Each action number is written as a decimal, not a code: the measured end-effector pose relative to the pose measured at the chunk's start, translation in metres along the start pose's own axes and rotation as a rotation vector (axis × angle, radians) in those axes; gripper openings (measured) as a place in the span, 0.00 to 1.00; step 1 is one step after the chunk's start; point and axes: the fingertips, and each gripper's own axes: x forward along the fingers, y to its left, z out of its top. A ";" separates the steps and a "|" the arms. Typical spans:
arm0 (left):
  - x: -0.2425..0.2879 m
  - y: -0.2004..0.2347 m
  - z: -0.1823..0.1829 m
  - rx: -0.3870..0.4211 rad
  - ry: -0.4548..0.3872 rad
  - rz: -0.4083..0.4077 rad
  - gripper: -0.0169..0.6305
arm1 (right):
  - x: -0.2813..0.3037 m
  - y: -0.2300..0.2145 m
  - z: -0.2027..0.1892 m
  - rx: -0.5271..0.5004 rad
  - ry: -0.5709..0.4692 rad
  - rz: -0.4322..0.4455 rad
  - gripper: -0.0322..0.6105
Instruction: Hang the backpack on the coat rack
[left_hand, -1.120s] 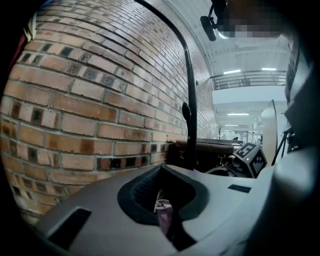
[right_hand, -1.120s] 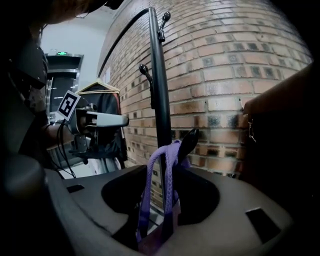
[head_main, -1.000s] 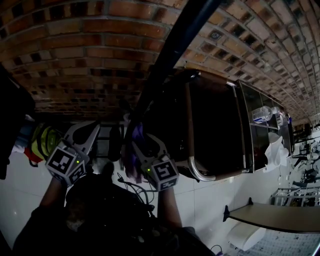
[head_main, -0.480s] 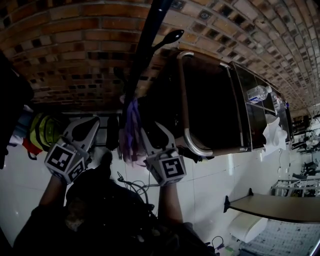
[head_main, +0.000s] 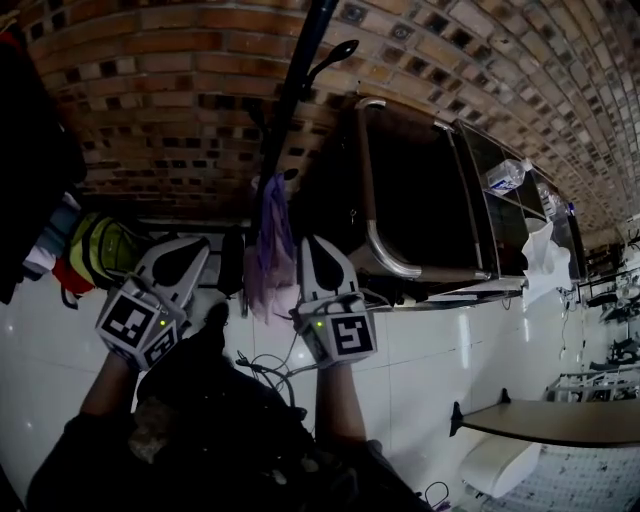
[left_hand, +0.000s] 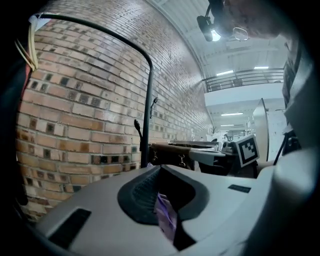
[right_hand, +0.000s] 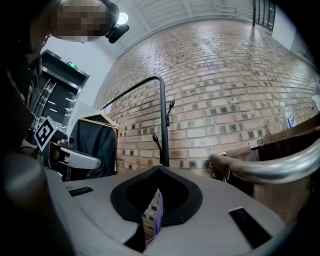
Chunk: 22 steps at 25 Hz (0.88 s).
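A purple strap (head_main: 268, 250) hangs between my two grippers, just in front of the black coat rack pole (head_main: 292, 90) with its curved hook (head_main: 336, 55). My left gripper (head_main: 183, 256) is shut on a fold of this purple strap (left_hand: 165, 219). My right gripper (head_main: 316, 252) is also shut, with the strap's purple edge (right_hand: 156, 216) pinched between its pads. A dark bulk (head_main: 205, 395), apparently the backpack, hangs low between my forearms. The pole (right_hand: 162, 125) stands straight ahead of the right gripper, with a small hook (right_hand: 155, 141) on it.
The brick wall (head_main: 170, 110) is behind the rack. A brown leather seat with a chrome frame (head_main: 372, 200) stands at the right. Yellow-green and dark garments (head_main: 92, 262) hang at the left. A dark coat on a hanger (right_hand: 95, 142) is beside the pole.
Both grippers have moved closer to the rack pole and risen a little, carrying the purple strap. The right gripper's jaws have closed on the strap. The hook has come into view.
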 end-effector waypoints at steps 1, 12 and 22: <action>-0.008 -0.004 -0.002 0.002 0.003 0.005 0.09 | -0.006 0.006 0.005 -0.007 -0.019 0.007 0.05; -0.063 -0.050 -0.006 0.015 -0.011 0.017 0.09 | -0.060 0.054 0.023 0.006 -0.058 0.067 0.05; -0.087 -0.070 -0.010 0.013 -0.005 0.033 0.09 | -0.079 0.077 0.014 -0.022 0.005 0.096 0.05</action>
